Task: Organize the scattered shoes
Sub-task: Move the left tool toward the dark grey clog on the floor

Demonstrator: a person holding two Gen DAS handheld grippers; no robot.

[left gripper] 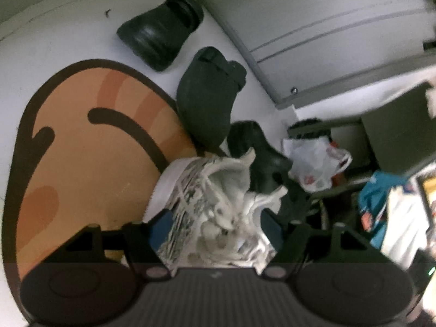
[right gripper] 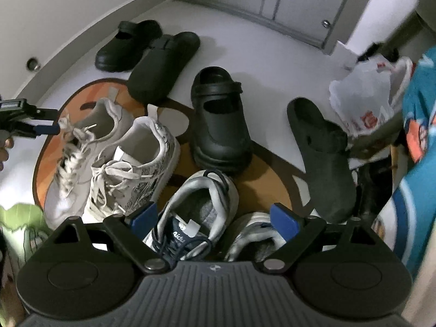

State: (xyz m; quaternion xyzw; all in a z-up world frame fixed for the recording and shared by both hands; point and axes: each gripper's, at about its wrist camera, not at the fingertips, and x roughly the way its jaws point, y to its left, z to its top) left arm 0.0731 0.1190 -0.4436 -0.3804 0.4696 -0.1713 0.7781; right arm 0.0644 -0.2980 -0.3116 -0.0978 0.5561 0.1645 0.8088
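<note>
Patterned sneaker on the orange mat, between the plain white sneaker and the grey sneaker. Left gripper straddles it — jaws spread, not visibly clamping. Right gripper hangs released over the grey sneaker. Risk: loose laces snagging, dragging the neighbour.

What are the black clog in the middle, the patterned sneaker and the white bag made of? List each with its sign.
Black clog: looks like moulded rubber or foam, smooth with a dull sheen, one seamless piece.
Patterned sneaker: seems leather-like or synthetic, printed with grey lines; flat woven laces, white rubbery sole.
White bag: thin plastic film, crinkled, slightly see-through, red print.
</note>
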